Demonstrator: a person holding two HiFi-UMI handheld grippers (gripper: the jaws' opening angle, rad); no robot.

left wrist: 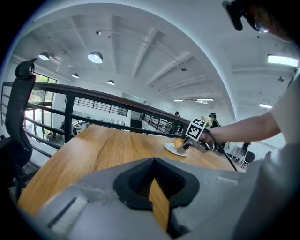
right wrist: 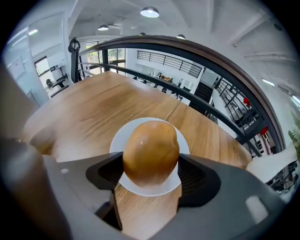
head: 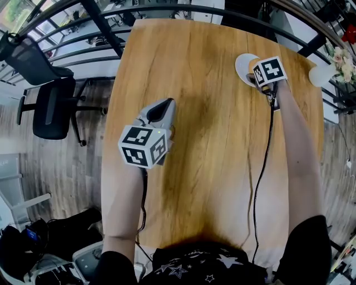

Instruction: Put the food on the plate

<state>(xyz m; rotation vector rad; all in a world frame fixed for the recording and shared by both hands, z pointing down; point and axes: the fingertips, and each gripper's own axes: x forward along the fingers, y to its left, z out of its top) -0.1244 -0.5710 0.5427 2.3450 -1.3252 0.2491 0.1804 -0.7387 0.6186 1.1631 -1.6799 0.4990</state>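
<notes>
A round golden-brown bread roll (right wrist: 151,152) sits between the jaws of my right gripper (right wrist: 151,174), which is shut on its sides. The roll hangs just over a small white plate (right wrist: 151,188) at the table's far right; whether it touches the plate I cannot tell. In the head view the right gripper (head: 260,83) is at the plate (head: 241,65), with the roll (head: 253,62) showing as an orange patch. My left gripper (head: 165,104) hovers over the middle-left of the table, shut and holding nothing. Its view shows the roll (left wrist: 178,142) and plate (left wrist: 173,150) far off.
The wooden table (head: 194,145) has a black railing (head: 167,11) curving behind its far edge. A black office chair (head: 50,103) stands off the table's left side. A white vase with flowers (head: 325,71) stands at the far right corner near the plate.
</notes>
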